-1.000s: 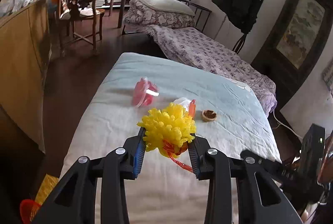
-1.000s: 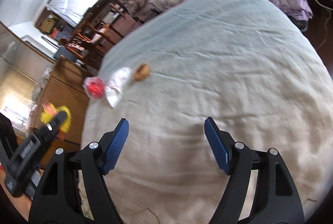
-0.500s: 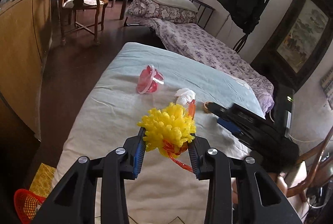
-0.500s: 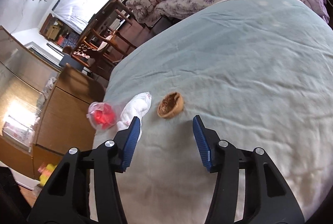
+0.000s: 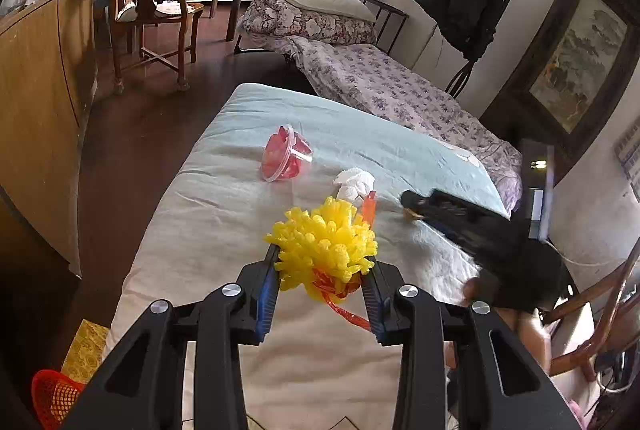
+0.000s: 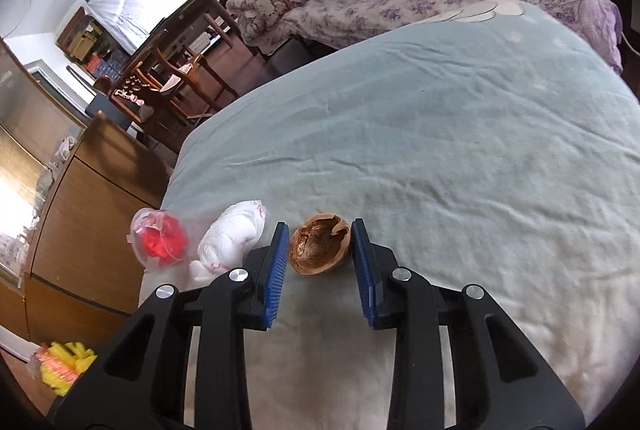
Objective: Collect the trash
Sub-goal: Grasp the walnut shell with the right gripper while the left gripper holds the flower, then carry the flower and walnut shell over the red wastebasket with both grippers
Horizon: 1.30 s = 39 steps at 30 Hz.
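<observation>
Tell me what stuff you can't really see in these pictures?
- Walnut shell: in the left wrist view the right tool covers nearly all of it.
- Whether the closing right tool's pads touch the shell yet: too close to tell.
- Tissue: the yellow pompom hides its near end.
- Red basket: cut off by the picture's dark corner.

A brown half walnut shell (image 6: 319, 245) lies hollow-up at lower centre on the bed, with a crumpled white tissue (image 6: 234, 233) then a clear cup of red scraps (image 6: 160, 236) to its left, and a yellow pom-pom (image 5: 325, 245) centre-frame.
</observation>
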Available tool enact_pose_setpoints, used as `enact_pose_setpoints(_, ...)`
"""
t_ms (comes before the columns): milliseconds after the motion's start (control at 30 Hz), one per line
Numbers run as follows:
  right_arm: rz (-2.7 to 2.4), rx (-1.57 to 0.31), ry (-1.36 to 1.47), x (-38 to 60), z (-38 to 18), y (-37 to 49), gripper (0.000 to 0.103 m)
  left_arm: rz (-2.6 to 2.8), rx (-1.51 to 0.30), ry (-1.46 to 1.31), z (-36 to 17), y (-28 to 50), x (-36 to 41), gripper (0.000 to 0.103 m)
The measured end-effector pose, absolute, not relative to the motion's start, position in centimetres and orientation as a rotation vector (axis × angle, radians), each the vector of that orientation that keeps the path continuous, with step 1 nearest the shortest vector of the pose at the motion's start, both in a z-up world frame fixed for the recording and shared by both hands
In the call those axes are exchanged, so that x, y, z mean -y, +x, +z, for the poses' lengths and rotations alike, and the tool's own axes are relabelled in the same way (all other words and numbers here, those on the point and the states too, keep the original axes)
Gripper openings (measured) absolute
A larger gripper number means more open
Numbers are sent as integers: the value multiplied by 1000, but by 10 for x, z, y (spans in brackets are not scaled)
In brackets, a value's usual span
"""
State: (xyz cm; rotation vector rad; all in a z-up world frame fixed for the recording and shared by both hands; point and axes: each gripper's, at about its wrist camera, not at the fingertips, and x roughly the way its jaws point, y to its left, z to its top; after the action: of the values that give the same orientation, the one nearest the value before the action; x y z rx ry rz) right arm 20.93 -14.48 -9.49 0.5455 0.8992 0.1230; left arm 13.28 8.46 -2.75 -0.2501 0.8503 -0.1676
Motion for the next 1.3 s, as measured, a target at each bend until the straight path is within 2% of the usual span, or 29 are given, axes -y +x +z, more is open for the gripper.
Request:
enact_pose_setpoints(233,160,-877,569,161,-75,168,33,-163,-864,-232,-35,136,-80,37)
enact_pose_setpoints(667,179,-882,575,173,-72,100,33,-122,-899,-147,-49,134,-70,37)
enact_pose_setpoints(1300,218,-855,651,199,-93,13,33,-179,-881,-154,-63,55,-62,37)
